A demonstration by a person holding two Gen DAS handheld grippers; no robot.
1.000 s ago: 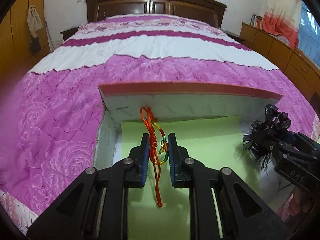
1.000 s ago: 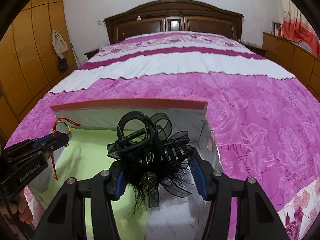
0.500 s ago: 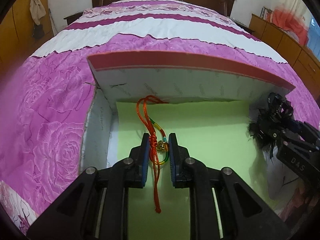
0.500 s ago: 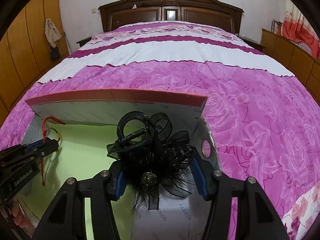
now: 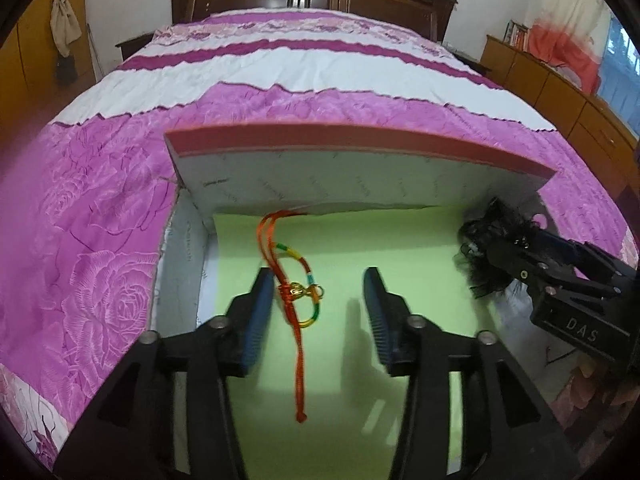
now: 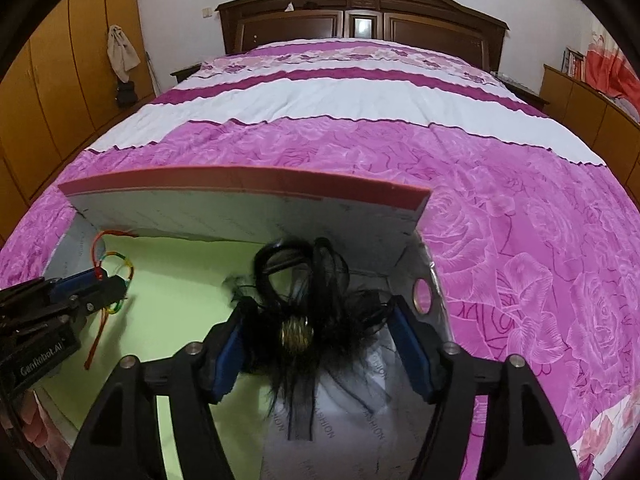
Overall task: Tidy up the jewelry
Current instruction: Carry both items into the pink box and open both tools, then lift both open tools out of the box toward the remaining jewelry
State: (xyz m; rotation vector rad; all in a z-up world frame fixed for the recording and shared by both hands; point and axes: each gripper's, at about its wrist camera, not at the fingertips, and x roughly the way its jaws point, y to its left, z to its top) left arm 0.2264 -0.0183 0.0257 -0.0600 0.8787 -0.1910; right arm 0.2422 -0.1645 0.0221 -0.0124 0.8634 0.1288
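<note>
An open box (image 5: 360,148) with a green floor (image 5: 360,248) lies on the bed. A red cord bracelet (image 5: 294,296) with coloured bands and a gold charm lies against the left pad of my left gripper (image 5: 318,308), whose jaws stand wide apart over the box floor. It also shows in the right wrist view (image 6: 114,268). My right gripper (image 6: 320,344) holds a black feathered hair clip (image 6: 304,312) with a gold centre between its pads, low at the box's right side; the clip also shows in the left wrist view (image 5: 486,248).
The pink and white rose-patterned bedspread (image 6: 520,240) surrounds the box. The box's raised lid (image 6: 248,184) stands at the far side. A dark wooden headboard (image 6: 360,24) is at the back, wooden cabinets (image 5: 560,92) to the right, a wardrobe (image 6: 52,80) to the left.
My left gripper has opened and let go of the red bracelet, which now lies loose by the left pad. The right gripper has lowered with the hair clip into the box.
</note>
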